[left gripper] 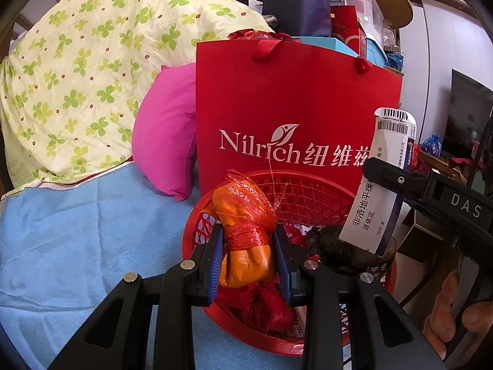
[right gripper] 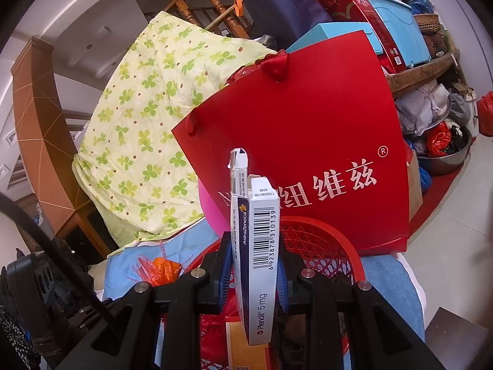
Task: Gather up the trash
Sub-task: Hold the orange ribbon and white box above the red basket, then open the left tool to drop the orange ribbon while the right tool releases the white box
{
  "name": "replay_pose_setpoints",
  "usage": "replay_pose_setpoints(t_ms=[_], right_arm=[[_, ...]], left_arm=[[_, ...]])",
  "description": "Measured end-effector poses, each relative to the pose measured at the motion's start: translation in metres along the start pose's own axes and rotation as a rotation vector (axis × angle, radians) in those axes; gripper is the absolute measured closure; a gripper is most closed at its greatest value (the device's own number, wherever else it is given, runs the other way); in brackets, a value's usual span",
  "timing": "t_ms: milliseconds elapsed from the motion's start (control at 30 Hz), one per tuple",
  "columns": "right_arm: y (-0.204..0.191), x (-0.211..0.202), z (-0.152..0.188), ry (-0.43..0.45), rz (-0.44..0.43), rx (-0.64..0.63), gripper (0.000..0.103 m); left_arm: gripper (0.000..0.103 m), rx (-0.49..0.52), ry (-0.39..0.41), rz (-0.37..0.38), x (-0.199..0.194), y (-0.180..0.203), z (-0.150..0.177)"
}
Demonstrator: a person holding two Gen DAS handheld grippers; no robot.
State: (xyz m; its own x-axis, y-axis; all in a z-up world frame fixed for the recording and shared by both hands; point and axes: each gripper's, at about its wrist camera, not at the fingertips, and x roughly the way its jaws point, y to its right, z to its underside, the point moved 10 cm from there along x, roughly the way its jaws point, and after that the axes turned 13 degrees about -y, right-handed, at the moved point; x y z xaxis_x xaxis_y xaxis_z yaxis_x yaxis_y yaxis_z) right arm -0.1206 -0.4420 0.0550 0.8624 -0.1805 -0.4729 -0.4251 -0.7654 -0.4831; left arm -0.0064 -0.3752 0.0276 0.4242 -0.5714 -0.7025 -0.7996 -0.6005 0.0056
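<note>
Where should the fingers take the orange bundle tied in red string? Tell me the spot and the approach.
Grip the orange bundle at its tied waist, where red string pinches it narrow, coming from the near side over the red basket rim. The left gripper already clamps it there, one finger on each flank.

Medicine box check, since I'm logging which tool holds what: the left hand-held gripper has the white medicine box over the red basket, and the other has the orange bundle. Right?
Not quite: the sides are swapped. The right hand-held gripper is shut on the white medicine box over the red basket, as the right wrist view shows. The left hand-held gripper is shut on the orange bundle, as the left wrist view shows.
</note>
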Motion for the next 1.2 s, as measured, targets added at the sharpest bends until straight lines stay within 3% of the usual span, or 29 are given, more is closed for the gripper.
replay_pose_setpoints(t_ms=[1200], right_arm=[[-0.005,0.014,0.003,-0.035,0.043,-0.043,0.075]], left_arm=[[0.069,-0.026,-0.029,0.038,0.015,0.000,-0.001]])
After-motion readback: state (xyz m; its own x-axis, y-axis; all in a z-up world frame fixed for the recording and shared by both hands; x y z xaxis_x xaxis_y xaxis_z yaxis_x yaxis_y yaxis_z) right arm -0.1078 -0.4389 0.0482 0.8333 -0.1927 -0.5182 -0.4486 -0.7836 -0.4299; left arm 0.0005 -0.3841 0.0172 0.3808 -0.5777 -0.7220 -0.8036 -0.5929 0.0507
